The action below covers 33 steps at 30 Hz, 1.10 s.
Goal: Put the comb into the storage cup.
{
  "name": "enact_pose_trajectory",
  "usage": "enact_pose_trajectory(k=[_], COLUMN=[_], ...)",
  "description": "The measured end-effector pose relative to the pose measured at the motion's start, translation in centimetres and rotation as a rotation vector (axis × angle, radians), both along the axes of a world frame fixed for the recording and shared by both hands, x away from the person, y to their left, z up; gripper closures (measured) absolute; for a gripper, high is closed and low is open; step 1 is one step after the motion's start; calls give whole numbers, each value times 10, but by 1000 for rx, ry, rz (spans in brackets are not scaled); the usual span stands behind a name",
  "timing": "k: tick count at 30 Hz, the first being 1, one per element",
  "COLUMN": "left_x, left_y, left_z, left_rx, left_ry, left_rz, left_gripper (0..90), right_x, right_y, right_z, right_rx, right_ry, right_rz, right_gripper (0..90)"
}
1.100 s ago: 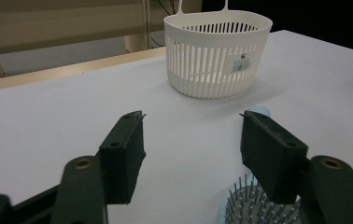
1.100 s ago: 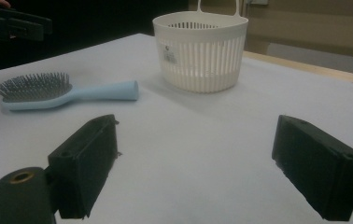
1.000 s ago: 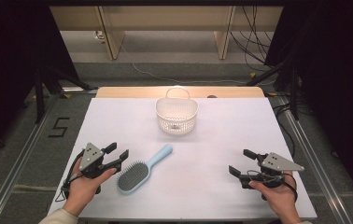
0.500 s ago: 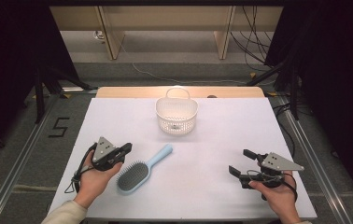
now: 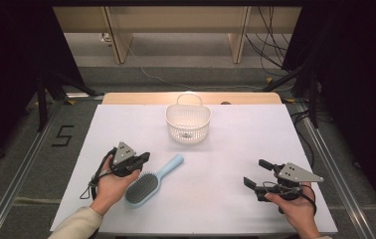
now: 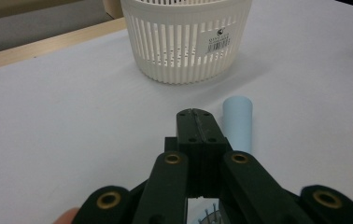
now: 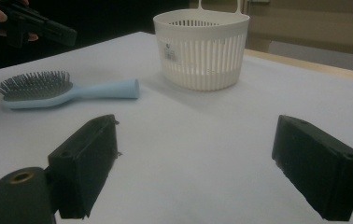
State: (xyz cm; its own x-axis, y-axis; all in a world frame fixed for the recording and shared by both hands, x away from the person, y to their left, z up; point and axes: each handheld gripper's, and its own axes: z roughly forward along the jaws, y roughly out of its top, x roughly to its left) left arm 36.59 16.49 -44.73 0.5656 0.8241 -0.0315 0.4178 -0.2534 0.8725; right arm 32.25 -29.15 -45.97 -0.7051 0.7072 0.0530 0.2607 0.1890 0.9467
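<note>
i'm hovering my left claw (image 5: pixel 143 157), clenched empty, by the brush (image 5: pixel 151 181); right claw (image 5: pixel 258 175) released. brush not yet grasped, basket (image 5: pixel 188 123) waiting.

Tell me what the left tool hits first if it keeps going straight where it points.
Probably the white basket: the shut left tool aims at its slatted wall, with the brush handle just beside its line. Depth is uncertain.
</note>
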Motion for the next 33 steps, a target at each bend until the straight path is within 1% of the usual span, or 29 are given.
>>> enact_pose_trajectory(k=[7, 12, 18, 21, 22, 24, 25, 27, 28, 30, 31, 32, 33], left_x=[7, 10, 11, 12, 13, 15, 17, 20, 22, 27, 29, 33, 35], left_y=[-16, -22, -29, -35, -37, -43, -48, -58, -64, -77, -84, -93, -98], left_z=[2, 1, 1, 2, 3, 5, 5, 5, 6, 8, 8, 8, 7], left_rx=[17, 31, 52, 69, 93, 117, 137, 178, 205, 280, 302, 340, 366], left_ry=[14, 32, 57, 72, 77, 90, 102, 112, 124, 147, 153, 161, 162], left_rz=[-15, -22, -52, -81, -93, -119, -147, -183, -207, -269, -290, -321, -343], left_gripper=[896, 896, 897, 897, 897, 897, 897, 897, 897, 897, 897, 896, 896], right_x=[0, 0, 0, 0, 0, 0, 0, 0, 0, 0, 0, 0, 0], right_y=[0, 0, 0, 0, 0, 0, 0, 0, -1, -1, -1, -1, -1], right_z=[0, 0, 0, 0, 0, 0, 0, 0, 0, 0, 0, 0, 0], right_rx=[2, 0, 1, 3, 3, 4, 4, 5, 5, 6, 6, 6, 7], right_ry=[0, 2, 2, 3, 3, 2, 2, 3, 2, 5, 5, 5, 7], right_rz=[2, 4, 3, 4, 4, 4, 4, 2, 2, -1, -2, -2, -1], right_gripper=[151, 151, 152, 152, 152, 152, 152, 152, 152, 152, 152, 152, 152])
